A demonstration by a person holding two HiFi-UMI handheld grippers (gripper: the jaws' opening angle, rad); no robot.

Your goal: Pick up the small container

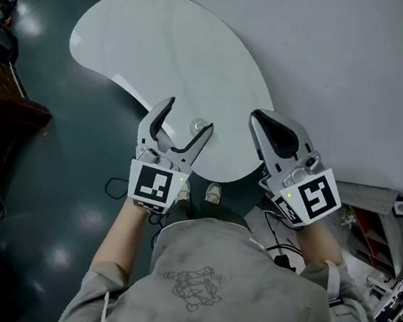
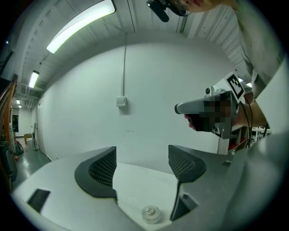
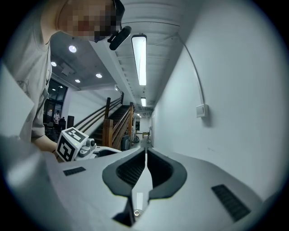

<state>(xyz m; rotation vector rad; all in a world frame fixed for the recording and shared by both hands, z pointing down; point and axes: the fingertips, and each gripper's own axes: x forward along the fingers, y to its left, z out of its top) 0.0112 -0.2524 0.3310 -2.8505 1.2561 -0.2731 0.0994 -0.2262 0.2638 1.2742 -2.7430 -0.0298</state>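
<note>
Container (image 2: 151, 213) between spread jaws of left gripper (image 2: 142, 158)

Bright strip lights (image 2: 80, 25), perhaps soft fisheye edges

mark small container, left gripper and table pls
small container (image 2: 151, 213), left gripper view, centre of its round top.
left gripper (image 1: 191, 115), head view, midway between its open fingertips.
table (image 1: 166, 51), head view, bare white top.

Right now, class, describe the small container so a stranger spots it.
Start at the white curved tabletop by the wall. Near its front edge, a small round clear container sits between the left hand-held gripper's open jaws, the only thing lying on that tabletop.
</note>
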